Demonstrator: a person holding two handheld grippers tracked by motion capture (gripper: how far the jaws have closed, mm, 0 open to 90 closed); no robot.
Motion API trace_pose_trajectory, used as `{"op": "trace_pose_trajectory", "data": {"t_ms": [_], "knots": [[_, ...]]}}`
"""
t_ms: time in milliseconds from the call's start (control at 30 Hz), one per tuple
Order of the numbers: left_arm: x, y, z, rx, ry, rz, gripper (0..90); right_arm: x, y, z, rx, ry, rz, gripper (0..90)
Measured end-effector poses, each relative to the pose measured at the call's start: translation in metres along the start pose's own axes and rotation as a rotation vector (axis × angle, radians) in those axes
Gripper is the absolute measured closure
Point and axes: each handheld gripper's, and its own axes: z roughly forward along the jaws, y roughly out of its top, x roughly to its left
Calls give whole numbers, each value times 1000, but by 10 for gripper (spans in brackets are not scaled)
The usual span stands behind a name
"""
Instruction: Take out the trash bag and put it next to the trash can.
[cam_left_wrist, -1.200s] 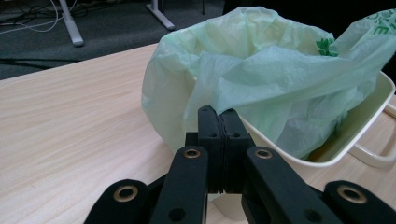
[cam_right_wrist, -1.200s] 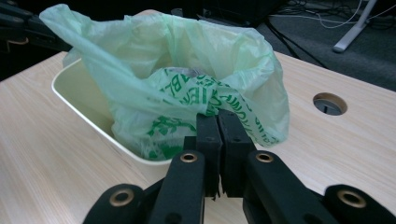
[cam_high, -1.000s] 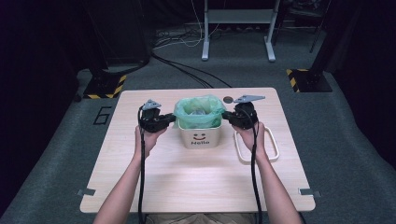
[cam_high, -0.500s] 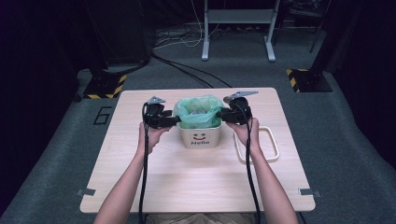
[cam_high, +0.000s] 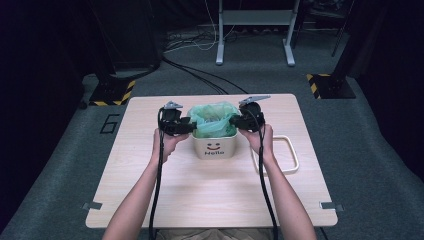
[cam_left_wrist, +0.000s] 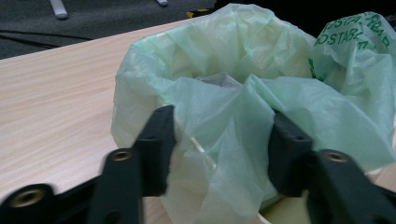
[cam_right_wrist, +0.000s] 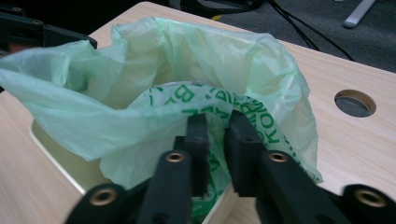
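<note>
A white bin (cam_high: 215, 148) with a smiley and "Hello" on its front stands mid-table, lined with a thin green bag (cam_high: 214, 118). My left gripper (cam_high: 189, 126) is at the bag's left rim. In the left gripper view its jaws (cam_left_wrist: 222, 149) stand apart with a loose fold of the green bag (cam_left_wrist: 233, 93) between them, and they have just been closing. My right gripper (cam_high: 238, 121) is at the right rim. Its jaws (cam_right_wrist: 217, 135) have just been closing and now pinch the printed edge of the bag (cam_right_wrist: 201, 100).
The bin sits on a light wooden table (cam_high: 210, 195). A white rectangular loop (cam_high: 291, 156) lies to the bin's right, under my right forearm. A round hole (cam_right_wrist: 355, 102) opens in the tabletop behind the bin. Cables and a stand's legs (cam_high: 252, 50) are on the floor beyond.
Both grippers have moved inward from beside the bin onto the bag's rim. The bag's edges now look gathered up at both sides.
</note>
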Motion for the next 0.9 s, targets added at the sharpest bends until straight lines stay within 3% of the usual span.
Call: {"op": "trace_pose_trajectory", "data": {"t_ms": [133,333,533,733,800,900], "knots": [[1,-1,-1,-14,33,-16,679,1,0,1,-5,-14,3,892],[6,0,-5,-50,44,-40,891,-1,2,-1,-18,-13,21,900],[2,9,-10,-70,27,-28,894,-2,10,-9,-50,29,53,900],[-6,12,-10,-85,-86,-30,880,1,21,-16,-70,50,59,900],[-7,11,-9,-92,-160,-36,789,2,24,-17,-76,58,59,900],[-10,11,-6,-87,-213,-18,677,5,29,-17,-78,63,56,900]]}}
